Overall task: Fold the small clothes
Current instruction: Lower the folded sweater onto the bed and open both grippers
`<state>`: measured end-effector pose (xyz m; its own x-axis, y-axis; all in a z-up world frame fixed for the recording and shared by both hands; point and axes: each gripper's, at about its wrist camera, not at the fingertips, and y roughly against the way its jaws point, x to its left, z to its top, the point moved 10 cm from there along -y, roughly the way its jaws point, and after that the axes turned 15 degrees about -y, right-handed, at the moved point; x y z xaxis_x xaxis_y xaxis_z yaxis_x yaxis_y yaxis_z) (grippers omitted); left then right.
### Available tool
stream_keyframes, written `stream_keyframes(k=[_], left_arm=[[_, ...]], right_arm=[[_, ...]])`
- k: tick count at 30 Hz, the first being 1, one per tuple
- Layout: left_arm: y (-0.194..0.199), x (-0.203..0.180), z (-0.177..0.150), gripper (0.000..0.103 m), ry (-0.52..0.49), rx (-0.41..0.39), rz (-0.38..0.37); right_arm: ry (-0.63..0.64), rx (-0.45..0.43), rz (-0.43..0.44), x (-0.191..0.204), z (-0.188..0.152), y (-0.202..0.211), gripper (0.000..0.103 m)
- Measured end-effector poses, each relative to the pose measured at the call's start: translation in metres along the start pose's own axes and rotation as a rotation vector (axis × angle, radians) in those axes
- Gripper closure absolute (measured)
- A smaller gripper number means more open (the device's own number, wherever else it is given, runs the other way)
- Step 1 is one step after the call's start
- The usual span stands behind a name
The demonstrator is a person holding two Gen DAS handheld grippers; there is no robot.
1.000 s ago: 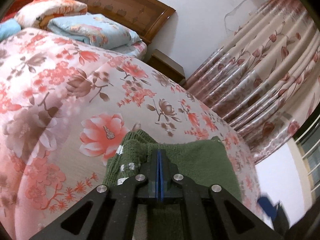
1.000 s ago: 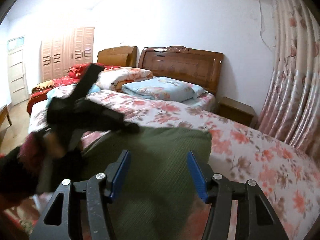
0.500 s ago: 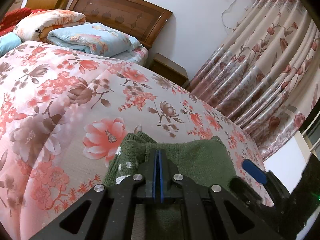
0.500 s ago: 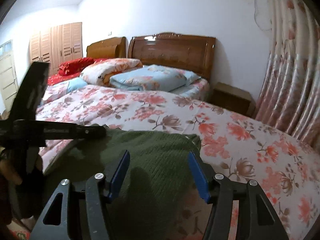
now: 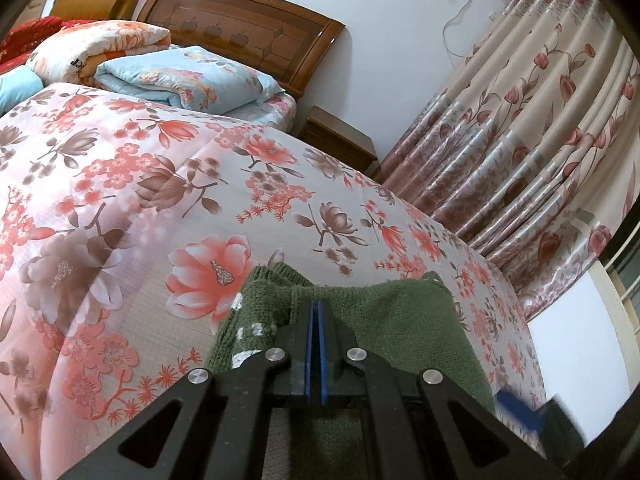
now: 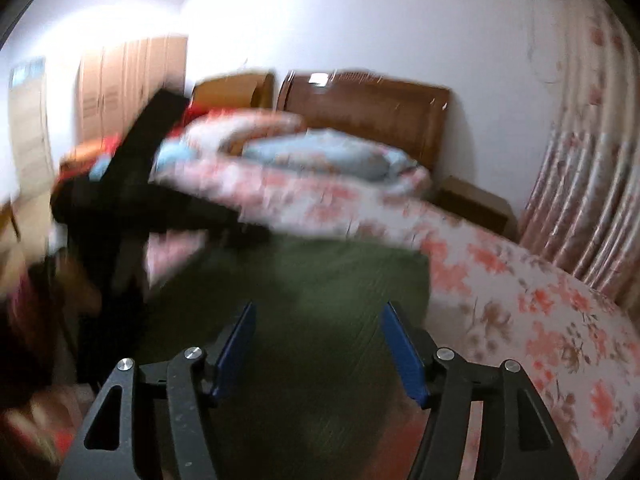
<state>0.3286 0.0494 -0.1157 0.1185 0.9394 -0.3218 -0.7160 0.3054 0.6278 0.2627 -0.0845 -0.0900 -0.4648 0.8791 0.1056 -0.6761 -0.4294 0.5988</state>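
Since half a second ago the right tongs (image 6: 318,344) have shifted, so their own view is now blurred, and in the left view only a smeared blue tip of them shows at the lower right, further down than before. Both blue pads of the right tongs stand wide apart above the green sweater (image 6: 304,312), and nothing is pressed between them. The left tongs (image 5: 317,312) have kept their place; their blue pads are pressed fully together, and the knitted green cloth bunches around the tips, but I cannot tell if a fold is caught between them. The sweater lies on the near part of the bed (image 5: 120,208), on its flowered cover, with small white marks at its left edge. Beyond the sweater, a folded light blue quilt (image 5: 188,80) lies against the wooden headboard (image 5: 248,16). Right of the headboard stands a small wooden nightstand (image 5: 340,136), and then the flowered curtain (image 5: 540,120).
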Motion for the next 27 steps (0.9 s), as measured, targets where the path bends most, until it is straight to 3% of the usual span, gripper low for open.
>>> stream_keyframes(k=[2, 6, 9, 12, 17, 19, 21, 24, 27], left_arm=[[0.000, -0.001, 0.000, 0.101, -0.009, 0.001, 0.005], [0.000, -0.004, 0.000, 0.096, -0.026, 0.001, 0.000], [0.000, -0.004, 0.000, 0.095, -0.018, -0.003, -0.019], [0.013, -0.006, 0.000, 0.087, -0.019, -0.026, -0.048], [0.092, -0.020, -0.010, 0.060, -0.142, -0.154, 0.109], [0.129, -0.024, -0.016, 0.032, -0.157, -0.225, 0.150], [0.169, -0.024, -0.025, 0.017, -0.154, -0.311, 0.207], [0.212, -0.027, -0.043, 0.016, -0.194, -0.398, 0.280], [0.220, -0.034, -0.063, 0.015, -0.256, -0.360, 0.309]], right_arm=[[0.043, -0.034, -0.042, 0.001, -0.010, 0.004, 0.000], [-0.031, -0.073, -0.060, -0.005, -0.015, 0.026, 0.000], [-0.023, -0.050, -0.054, -0.002, -0.034, 0.031, 0.000], [-0.090, -0.031, -0.044, -0.008, -0.044, 0.045, 0.000], [-0.152, -0.060, -0.046, -0.011, -0.059, 0.088, 0.000], [-0.221, -0.097, -0.043, -0.013, -0.064, 0.111, 0.000], [-0.278, -0.136, -0.039, -0.015, -0.067, 0.129, 0.000], [-0.340, -0.186, -0.039, -0.013, -0.068, 0.149, 0.000], [-0.357, -0.209, -0.031, -0.001, -0.067, 0.161, 0.000]])
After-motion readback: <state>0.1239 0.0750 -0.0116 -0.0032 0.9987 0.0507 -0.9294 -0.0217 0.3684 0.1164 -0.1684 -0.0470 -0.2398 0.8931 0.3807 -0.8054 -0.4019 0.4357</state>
